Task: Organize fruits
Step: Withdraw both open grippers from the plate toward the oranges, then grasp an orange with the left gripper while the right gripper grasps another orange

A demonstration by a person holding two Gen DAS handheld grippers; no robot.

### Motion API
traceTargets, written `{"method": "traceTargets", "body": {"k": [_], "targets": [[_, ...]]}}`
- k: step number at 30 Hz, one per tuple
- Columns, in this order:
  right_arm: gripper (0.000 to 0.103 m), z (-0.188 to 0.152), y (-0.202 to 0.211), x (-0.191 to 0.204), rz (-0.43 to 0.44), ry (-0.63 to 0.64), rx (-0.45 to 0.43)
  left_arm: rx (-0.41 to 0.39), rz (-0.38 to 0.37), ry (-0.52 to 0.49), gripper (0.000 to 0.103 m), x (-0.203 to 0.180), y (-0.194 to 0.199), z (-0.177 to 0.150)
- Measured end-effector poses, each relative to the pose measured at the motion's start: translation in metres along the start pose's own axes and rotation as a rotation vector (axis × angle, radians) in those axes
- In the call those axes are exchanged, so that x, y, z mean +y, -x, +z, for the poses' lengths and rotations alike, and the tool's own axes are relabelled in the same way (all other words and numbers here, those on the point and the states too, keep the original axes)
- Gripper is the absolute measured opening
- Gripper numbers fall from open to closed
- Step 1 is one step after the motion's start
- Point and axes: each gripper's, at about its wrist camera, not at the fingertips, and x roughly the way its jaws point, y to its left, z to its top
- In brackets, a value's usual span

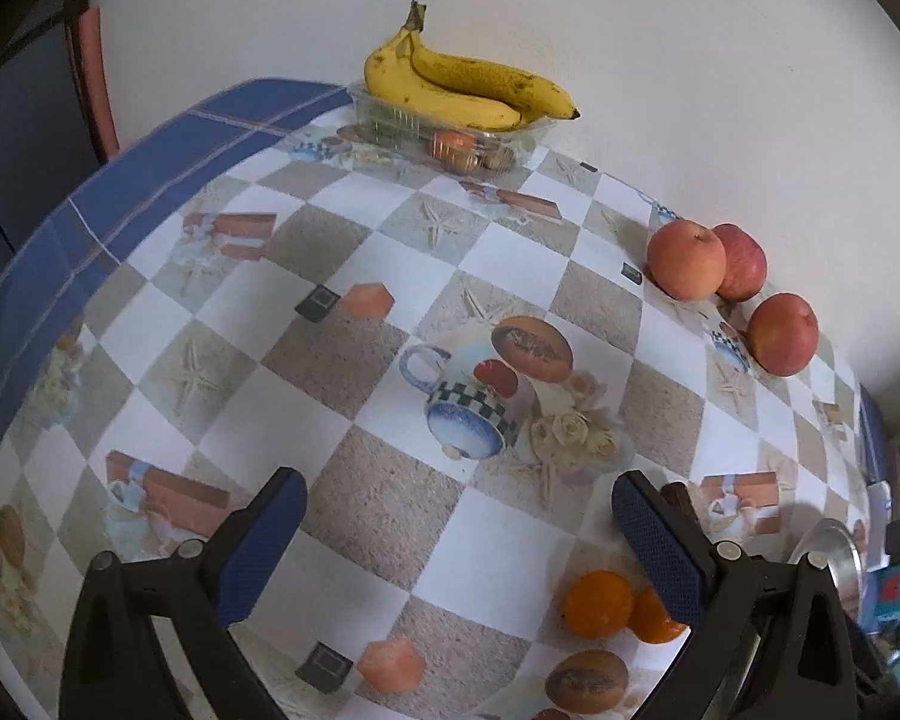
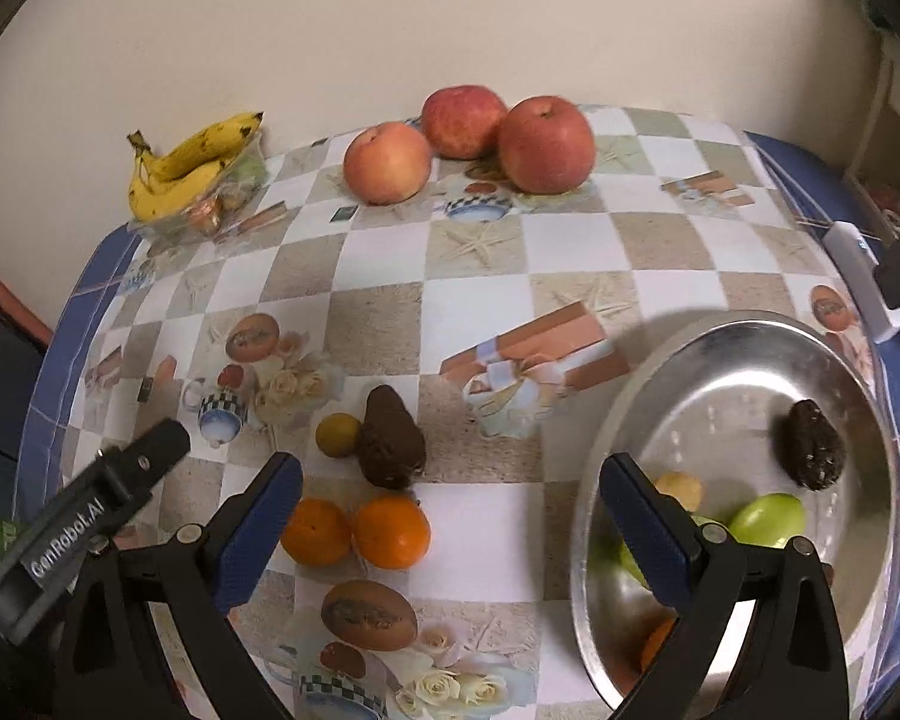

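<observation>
In the left wrist view, the left tool (image 1: 456, 525) is seen with its jaws spread wide and nothing between them, above the checked cloth of the desk (image 1: 354, 360). Yellow, brown-flecked bananas (image 1: 462, 87) are laid across a clear tray (image 1: 450, 135) at the far edge by the wall. Three reddish apples (image 1: 687, 261) are grouped at the right, the first two touching. Two oranges (image 1: 597, 603) are seen just beside the right finger.

In the right wrist view, the right tool (image 2: 450, 519) is likewise held wide open and empty. Two oranges (image 2: 390, 531) are found touching between its fingers, with a dark avocado (image 2: 390, 441) and a small yellowish fruit (image 2: 338, 435) just beyond. A steel bowl (image 2: 630, 420) at the right is seen holding a second avocado (image 2: 810, 447), green fruit (image 2: 768, 519) and other pieces. "GenRobot.AI" is read on the left tool (image 2: 84, 525).
</observation>
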Motion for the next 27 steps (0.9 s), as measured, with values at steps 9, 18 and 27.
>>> {"method": "traceTargets", "body": {"k": [9, 18, 27], "targets": [[0.099, -0.003, -0.004, -0.01, 0.023, -0.027, 0.014, 0.092, -0.095, 0.028, 0.103, 0.001, -0.011, -0.004], [0.073, -0.001, 0.002, -0.009, 0.056, -0.038, -0.006, 0.101, -0.121, 0.032, 0.101, 0.0, -0.007, -0.006], [0.059, -0.015, -0.022, 0.004, 0.083, -0.001, 0.087, 0.225, -0.195, 0.02, 0.081, -0.013, -0.03, -0.021]]}}
